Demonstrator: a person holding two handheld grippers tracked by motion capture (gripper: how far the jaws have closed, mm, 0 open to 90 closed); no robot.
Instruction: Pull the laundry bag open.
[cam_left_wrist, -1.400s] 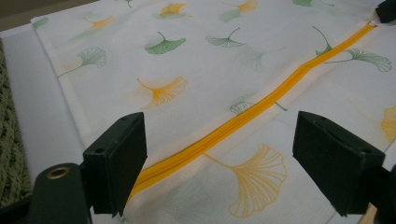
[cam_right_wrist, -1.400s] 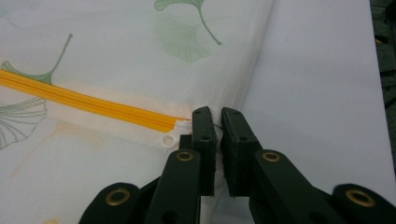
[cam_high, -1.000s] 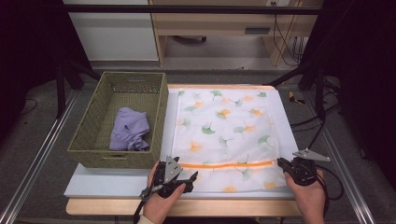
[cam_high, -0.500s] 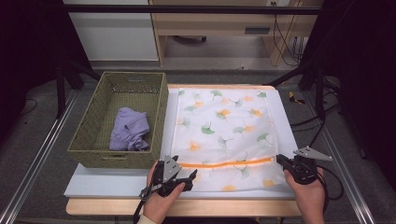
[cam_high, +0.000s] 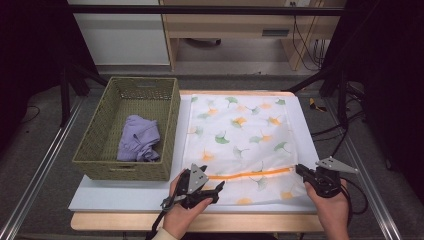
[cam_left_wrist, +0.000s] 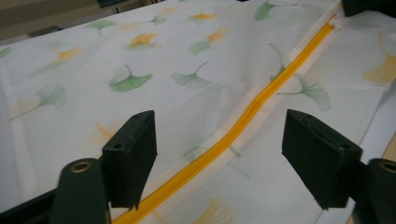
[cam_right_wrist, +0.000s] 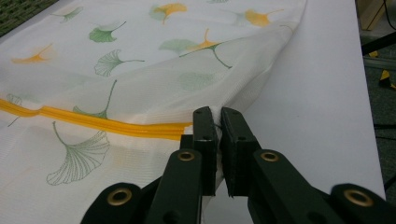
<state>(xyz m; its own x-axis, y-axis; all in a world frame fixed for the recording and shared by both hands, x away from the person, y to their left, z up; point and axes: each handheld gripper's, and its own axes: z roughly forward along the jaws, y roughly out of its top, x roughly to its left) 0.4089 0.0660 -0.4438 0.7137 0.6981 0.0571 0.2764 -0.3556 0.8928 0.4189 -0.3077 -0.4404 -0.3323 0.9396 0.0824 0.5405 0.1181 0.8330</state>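
Work in hand: I am handling the mesh laundry bag with the leaf print, which lies flat on the worktop across the middle and right of the high view.
Zip: the orange zip runs across the lower part of the bag and looks closed along its whole visible length; I judge that opening it is not yet begun.
Right gripper: at the lower right of the high view, its jaws are clamped on the bag's edge at the right end of the zip, pinning that corner.
Left gripper: at the lower centre of the high view, its jaws have just been closing but stand apart over the zip's left stretch, with the zip between them and no pad pressing on it.
Still left: I judge the left jaws must find the zip pull, which I cannot make out.
Basket: at the left of the high view, with a purple cloth lying inside, untouched.
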